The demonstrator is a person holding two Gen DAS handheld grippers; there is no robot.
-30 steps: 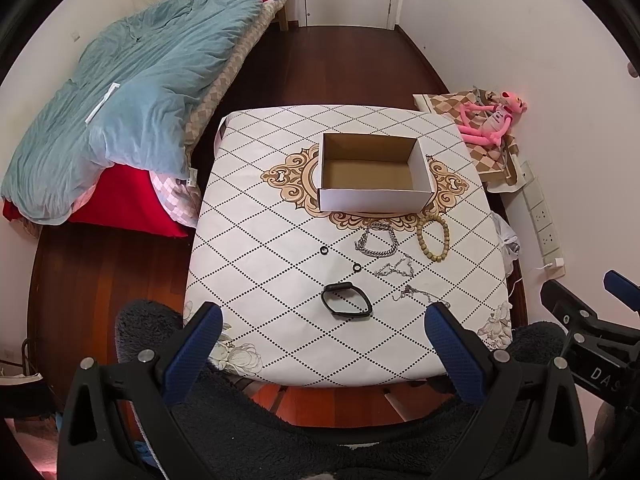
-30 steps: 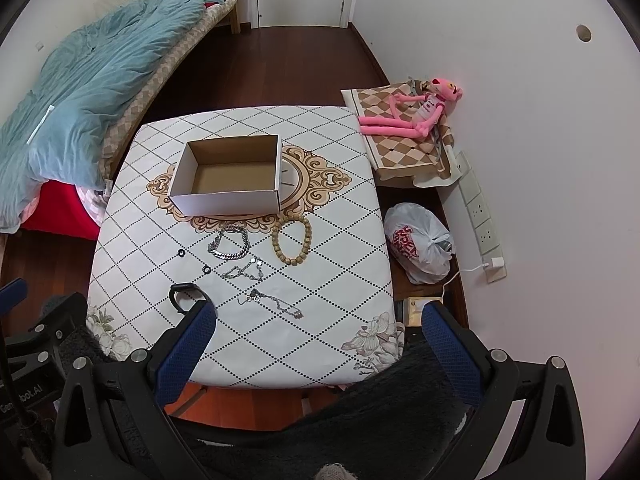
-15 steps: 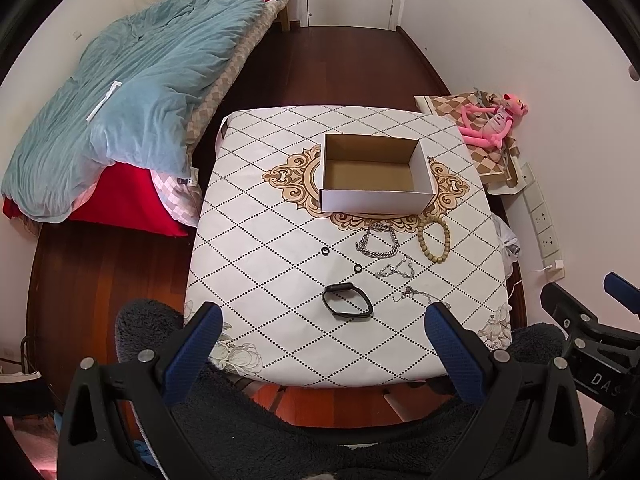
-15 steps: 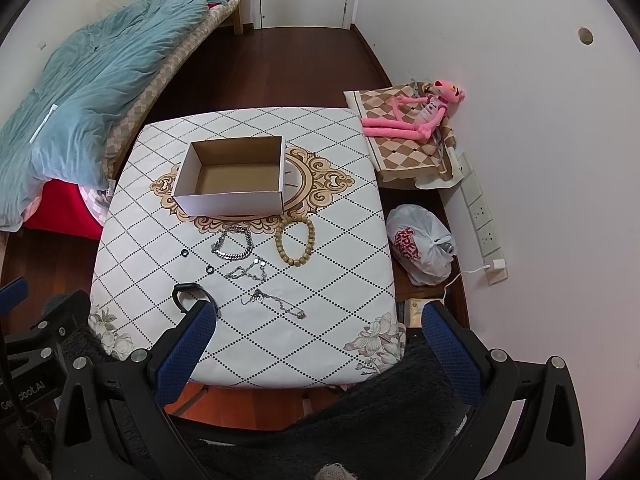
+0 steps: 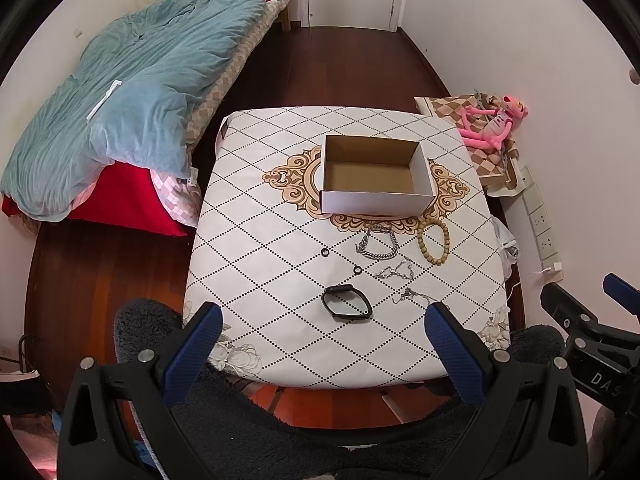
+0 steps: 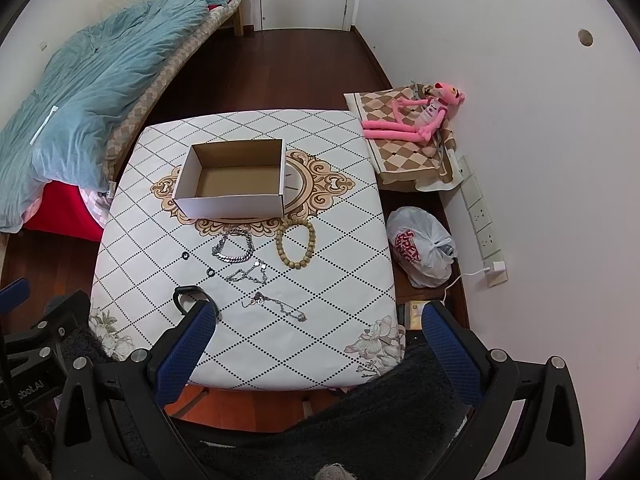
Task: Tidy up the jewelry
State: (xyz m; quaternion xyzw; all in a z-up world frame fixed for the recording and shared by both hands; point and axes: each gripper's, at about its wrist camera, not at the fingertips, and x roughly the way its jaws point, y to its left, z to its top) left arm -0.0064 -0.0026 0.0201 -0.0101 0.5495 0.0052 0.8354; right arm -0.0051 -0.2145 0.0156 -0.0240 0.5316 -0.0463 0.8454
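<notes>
Jewelry laid out loose at 6 o'clock of an empty cardboard box (image 5: pixel 376 176); nothing sorted yet.

The thin silver chains (image 6: pixel 246 274) look likeliest to slip or snag, and the two small black rings (image 5: pixel 325 253) to skid on the slick diamond-print tablecloth (image 5: pixel 260 240); the wooden bead bracelet (image 6: pixel 295 243) and black wristband (image 5: pixel 346 303) seem easier. Left gripper (image 5: pixel 324 340) and right gripper (image 6: pixel 316 338) hover wide apart, holding nothing. Bed at 10 o'clock, pink plush toy (image 6: pixel 416 118) at 2.

Counter (image 5: pixel 256 240), white diamond-patterned cover with gold medallion. On it: open cardboard box (image 5: pixel 376 178), empty, on the medallion; wooden bead bracelet (image 5: pixel 434 242); silver link bracelet (image 5: pixel 378 242); two thin chains (image 5: pixel 396 272); two small black rings (image 5: pixel 324 253); black band (image 5: pixel 346 309).
</notes>
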